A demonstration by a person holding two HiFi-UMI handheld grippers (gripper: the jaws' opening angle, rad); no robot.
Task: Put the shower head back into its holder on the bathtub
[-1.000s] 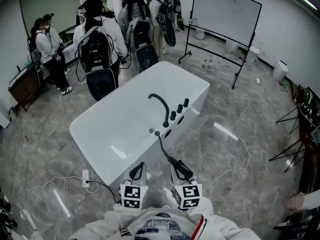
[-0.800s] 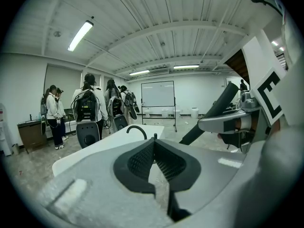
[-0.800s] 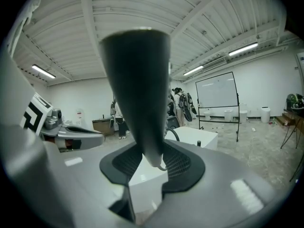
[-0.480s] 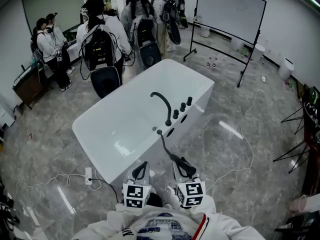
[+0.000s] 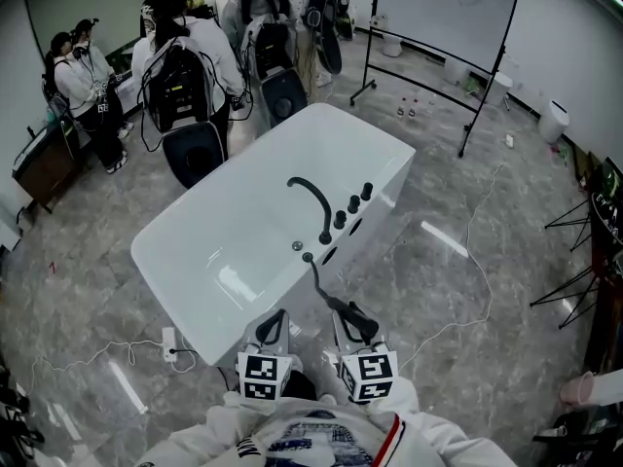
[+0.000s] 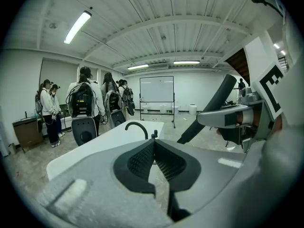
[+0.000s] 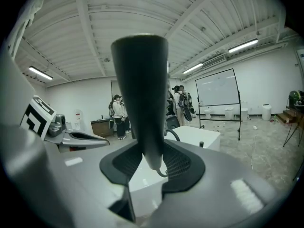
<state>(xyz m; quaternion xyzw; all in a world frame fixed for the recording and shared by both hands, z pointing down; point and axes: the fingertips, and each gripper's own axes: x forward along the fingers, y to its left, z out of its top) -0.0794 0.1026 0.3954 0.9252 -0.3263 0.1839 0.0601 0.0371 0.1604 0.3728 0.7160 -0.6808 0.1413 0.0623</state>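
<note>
The white bathtub [image 5: 185, 261] stands ahead of me, with a curved black faucet [image 5: 313, 202] and three black knobs [image 5: 352, 203] on its right rim. A black hose [image 5: 316, 278] runs from that rim, beside a small round fitting [image 5: 297, 246], back to the black shower head [image 5: 356, 321]. My right gripper [image 5: 348, 317] is shut on the shower head's handle [image 7: 141, 94], which rises between the pads [image 7: 178, 163]. My left gripper [image 5: 275, 321] hangs beside it on the left, its jaws shut [image 6: 153, 144] with nothing between them. From the left gripper view the shower head [image 6: 213, 109] shows at the right.
Several people with backpacks [image 5: 180, 76] stand beyond the tub's far left end. A whiteboard on a wheeled stand [image 5: 438, 27] is at the back right. A power strip [image 5: 167, 343] and cables [image 5: 477, 261] lie on the grey floor; tripod legs [image 5: 574, 280] stand at the right.
Both grippers have moved a little forward toward the tub's near corner. The right one still holds the shower head, and the left stays shut.
</note>
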